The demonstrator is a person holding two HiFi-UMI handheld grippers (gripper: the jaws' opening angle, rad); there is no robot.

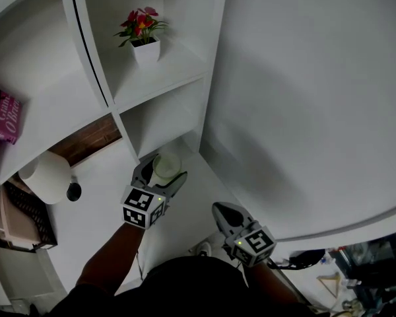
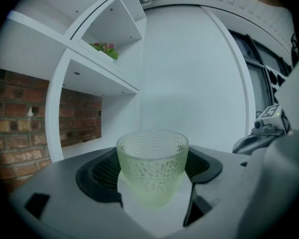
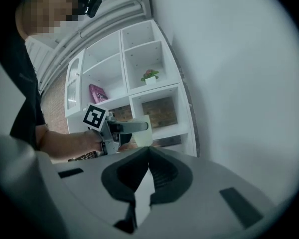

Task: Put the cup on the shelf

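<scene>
Got the right gripper [image 1: 223, 211] parked low by the body, jaws pinched together, nothing in them. Holding the cup [image 2: 152, 166] upright, rim up, clamped in the left gripper [image 1: 160, 176], way nearer the shelf [image 1: 160, 88]. Need to go forward and a bit left for the open lower cubby; probably just short of its ledge, hard to judge.

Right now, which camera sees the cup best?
The left gripper view: the cup sits big and close between the jaws. The head view shows it small from above; the right gripper view a distant pale bit.
</scene>
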